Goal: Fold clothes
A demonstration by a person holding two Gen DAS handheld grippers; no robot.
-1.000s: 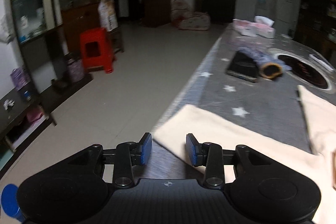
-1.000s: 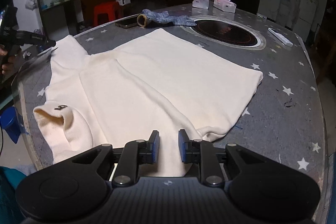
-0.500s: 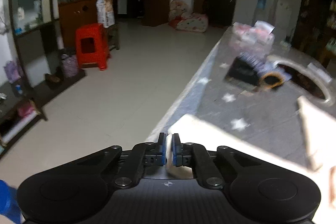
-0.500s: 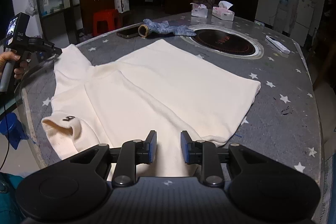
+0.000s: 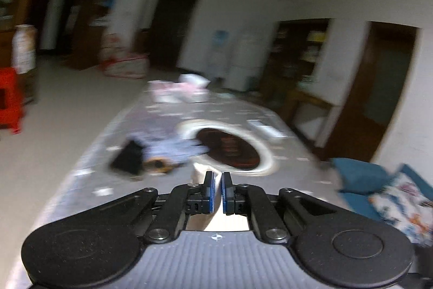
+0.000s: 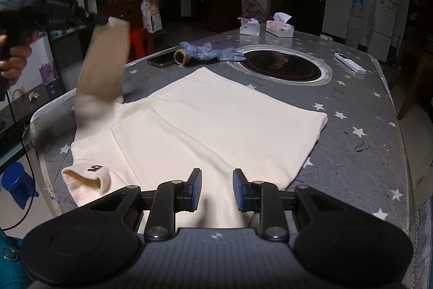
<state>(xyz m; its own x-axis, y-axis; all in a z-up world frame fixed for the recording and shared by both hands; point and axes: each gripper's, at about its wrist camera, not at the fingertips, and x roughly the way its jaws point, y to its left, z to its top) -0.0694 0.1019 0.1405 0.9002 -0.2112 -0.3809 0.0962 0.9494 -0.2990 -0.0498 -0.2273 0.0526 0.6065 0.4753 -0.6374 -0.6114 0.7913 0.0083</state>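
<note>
The right tool [image 6: 215, 190] is held spread above the near edge of the cream shirt [image 6: 216, 126], which is laid flat on the starred bench [image 6: 365, 153]. At the far left, one sleeve [image 6: 104, 64] is lifted off the bench, pinched in the left tool [image 5: 216, 191]. Beyond the shirt, a phone [image 6: 161, 60] and a blue glove [image 6: 211, 52] are seen.

Soft, matt cream knit cloth garment [image 6: 216, 121] lies on the glossy grey star-printed surface [image 6: 360, 153]; fingers [image 6: 195, 188] are matt black plastic.
</note>
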